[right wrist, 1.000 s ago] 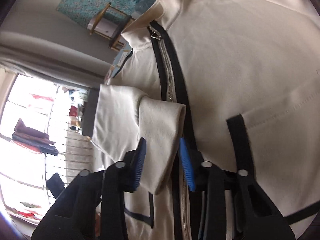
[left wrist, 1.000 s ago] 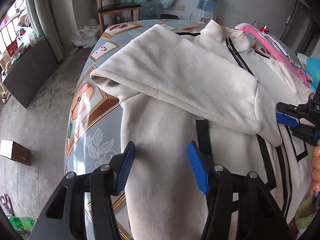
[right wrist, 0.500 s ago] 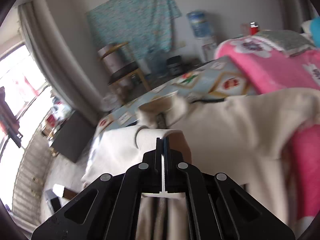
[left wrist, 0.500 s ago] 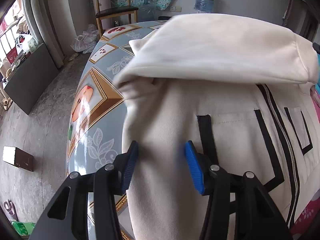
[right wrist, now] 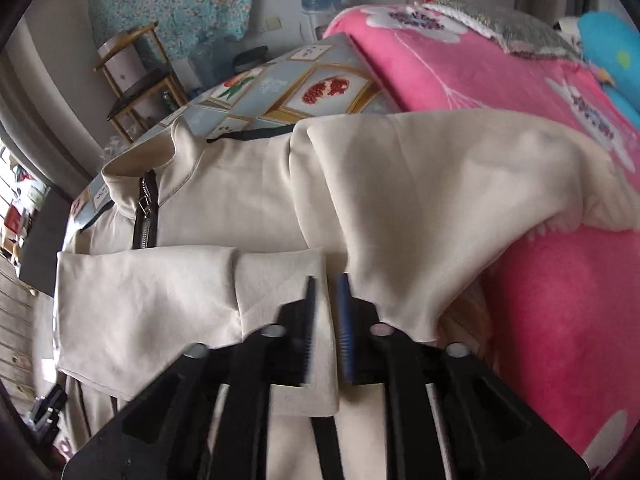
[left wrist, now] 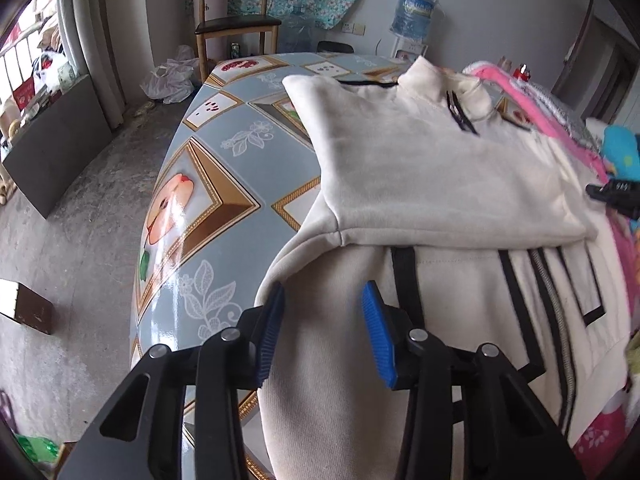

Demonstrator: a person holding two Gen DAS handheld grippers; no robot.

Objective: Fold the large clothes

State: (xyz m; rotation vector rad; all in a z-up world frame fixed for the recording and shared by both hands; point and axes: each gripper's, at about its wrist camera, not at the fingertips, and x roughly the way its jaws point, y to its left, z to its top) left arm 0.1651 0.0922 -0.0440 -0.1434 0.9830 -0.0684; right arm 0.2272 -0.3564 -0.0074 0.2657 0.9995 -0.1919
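While the cream zip jacket (left wrist: 400, 380) lay on the patterned table (left wrist: 224, 184), one sleeve (right wrist: 168, 300) was folded across; left gripper (left wrist: 322, 332) spread, right gripper (right wrist: 326, 320) narrowly parted; remaining folds pending.

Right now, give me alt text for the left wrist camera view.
A cream zip-up jacket lies on a patterned table, one sleeve folded across its front. The open left gripper hovers over the jacket's lower edge.
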